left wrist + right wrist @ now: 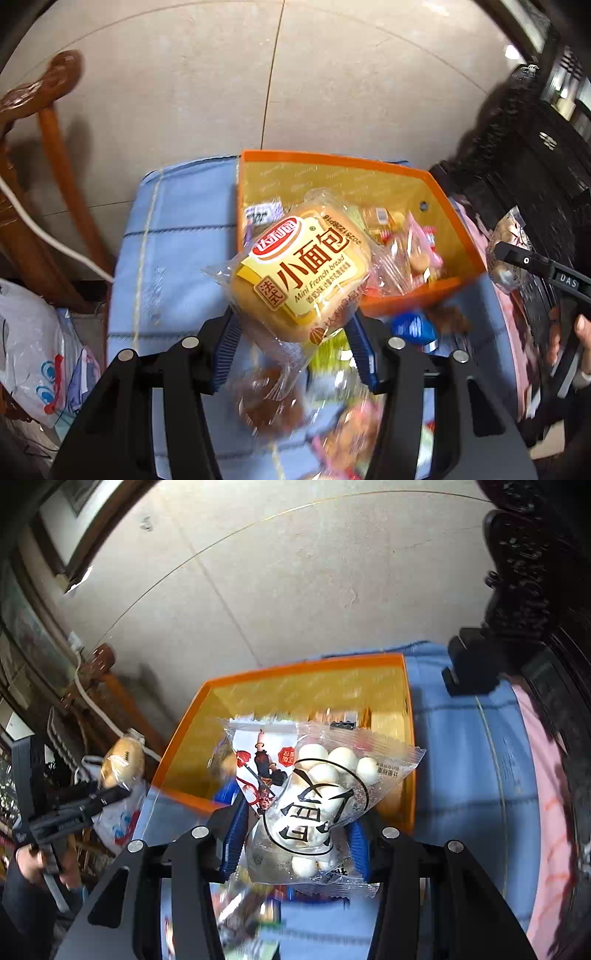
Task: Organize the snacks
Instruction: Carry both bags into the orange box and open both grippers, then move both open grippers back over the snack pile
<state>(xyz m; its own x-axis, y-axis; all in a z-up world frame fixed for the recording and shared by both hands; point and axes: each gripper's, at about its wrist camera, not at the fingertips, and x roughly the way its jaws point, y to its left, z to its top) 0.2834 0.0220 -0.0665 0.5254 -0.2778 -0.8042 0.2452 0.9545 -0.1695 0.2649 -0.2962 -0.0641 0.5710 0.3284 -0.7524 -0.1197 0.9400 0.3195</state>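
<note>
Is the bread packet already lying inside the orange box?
No, the bread packet is held up between the left gripper's blue pads, in front of the orange box.

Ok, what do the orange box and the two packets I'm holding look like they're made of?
Orange box: looks like stiff, glossy card or thin plastic; flat walls, sharp folded corners, one round hole. Can't tell which. Bread packet: thin clear plastic film, printed label, crinkled shiny edges. Packet of white balls: clear glossy film with a serrated sealed edge; its contents show through.

Home living room: carved wooden chair (44, 122), tiled floor (332, 74), blue cloth-covered table (177, 243), dark carved furniture (524, 572)
</note>
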